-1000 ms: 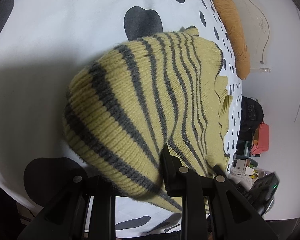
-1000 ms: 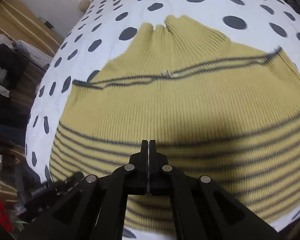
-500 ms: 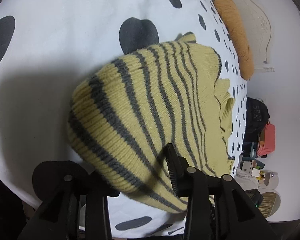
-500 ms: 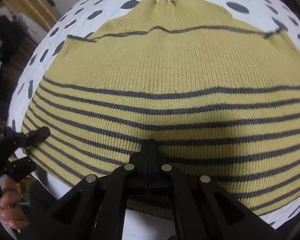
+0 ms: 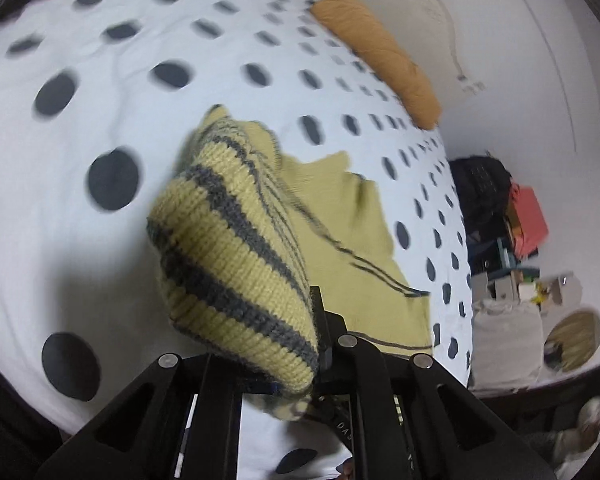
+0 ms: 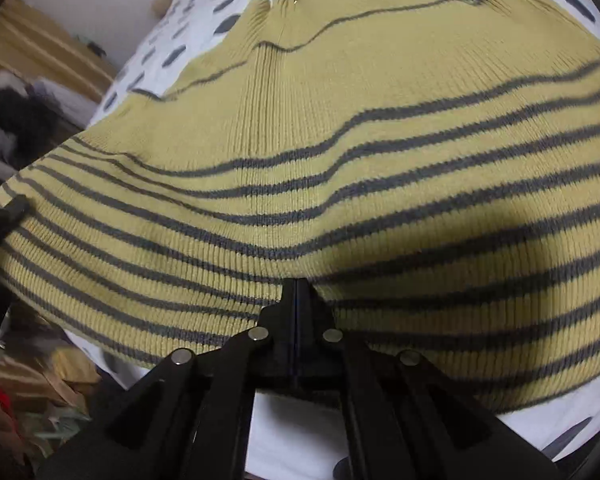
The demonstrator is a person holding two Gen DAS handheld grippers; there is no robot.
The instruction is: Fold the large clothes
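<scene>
Orange pillow (image 5: pixel 380 56) lies past the striped sweater (image 5: pixel 236 264) on dotted bedding (image 5: pixel 100 60).

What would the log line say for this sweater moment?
stage: lifting hem | left gripper: shut on sweater | right gripper: shut on sweater | surface: dotted bedspread

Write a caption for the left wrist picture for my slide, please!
Left gripper pinches the striped hem of a yellow sweater and lifts it off the polka-dot bedspread.
</scene>
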